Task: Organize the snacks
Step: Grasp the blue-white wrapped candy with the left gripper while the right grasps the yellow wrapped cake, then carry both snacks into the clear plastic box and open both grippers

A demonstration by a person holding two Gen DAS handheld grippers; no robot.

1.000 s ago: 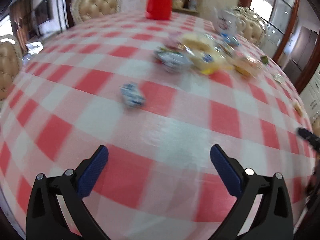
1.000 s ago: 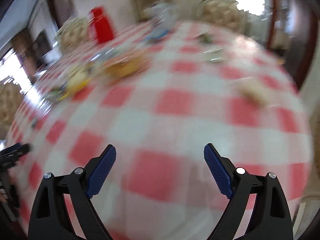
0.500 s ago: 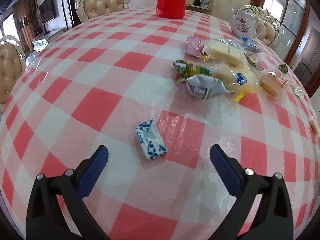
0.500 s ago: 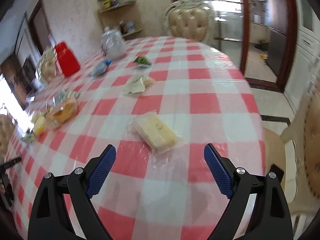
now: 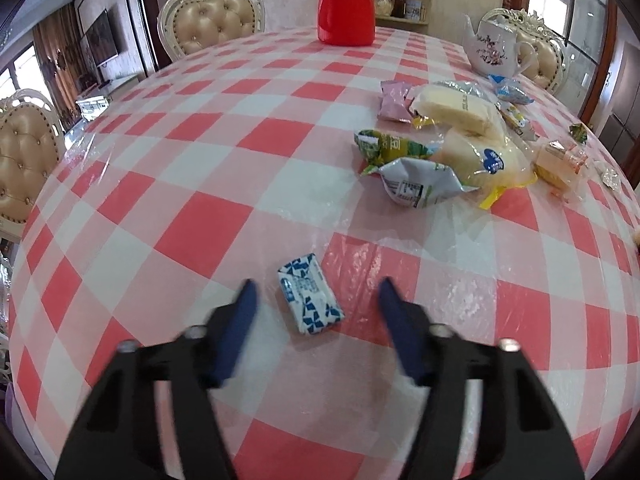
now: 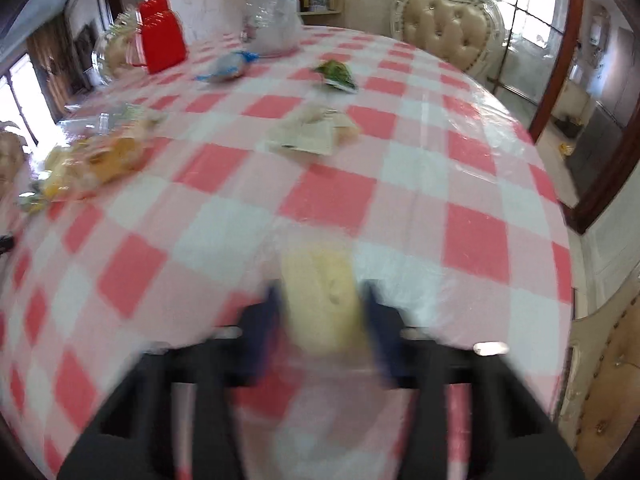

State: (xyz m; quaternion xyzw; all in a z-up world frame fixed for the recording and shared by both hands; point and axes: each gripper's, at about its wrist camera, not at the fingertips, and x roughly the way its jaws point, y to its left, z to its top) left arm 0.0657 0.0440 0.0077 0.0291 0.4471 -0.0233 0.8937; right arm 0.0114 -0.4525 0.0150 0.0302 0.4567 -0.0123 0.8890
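Note:
In the left wrist view a small blue-and-white wrapped snack [image 5: 310, 299] lies on the red-checked tablecloth [image 5: 200, 224] between the fingers of my left gripper [image 5: 316, 300], which is partly closed around it with gaps on both sides. In the blurred right wrist view my right gripper [image 6: 320, 304] has its fingers against the sides of a yellow cake in clear wrap [image 6: 320, 292]. A pile of snack packets [image 5: 448, 148] lies at the right of the left wrist view.
A red jug [image 5: 346, 4] and a white teapot [image 5: 494, 46] stand at the far side. Padded chairs [image 5: 212, 20] ring the table. More snacks, a green packet [image 6: 336, 74] and a pale packet [image 6: 316, 132], lie ahead of the right gripper.
Both grippers have narrowed from wide open. The left one moved forward to straddle the blue-and-white snack. The right one moved onto the yellow cake and closed against it.

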